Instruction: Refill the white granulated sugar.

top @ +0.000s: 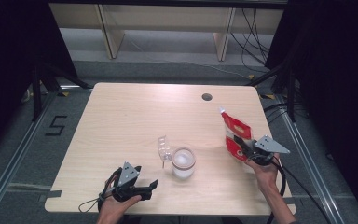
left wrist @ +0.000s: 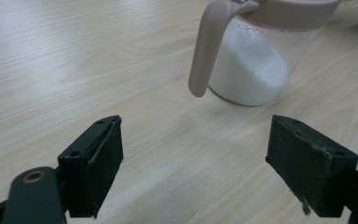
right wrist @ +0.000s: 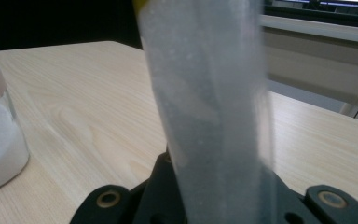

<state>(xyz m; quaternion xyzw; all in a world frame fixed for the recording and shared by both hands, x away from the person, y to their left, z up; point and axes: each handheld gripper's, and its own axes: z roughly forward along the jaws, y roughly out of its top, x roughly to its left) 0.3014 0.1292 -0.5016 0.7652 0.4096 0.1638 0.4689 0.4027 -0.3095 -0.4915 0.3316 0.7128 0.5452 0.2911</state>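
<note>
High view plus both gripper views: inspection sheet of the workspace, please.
Surface: light wood table, grommet hole at the far edge.
Job's things: jar partly filled with white powder, its hinged lid open; red and white pouch.
Clutter: nothing seen.
Grippers: left tongs open, empty, beside the jar; right tongs shut on the pouch.
Cables: trailing from both grippers; more behind the table.
Surroundings: grey floor, wooden furniture, black curtains.

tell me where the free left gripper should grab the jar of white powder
Probably by the handle of the jar. It curves off the lid rim on the side facing the left gripper, which lies open on the table, so come in level from that side and close across the narrow strap; the glass body looks wide and slick.
</note>
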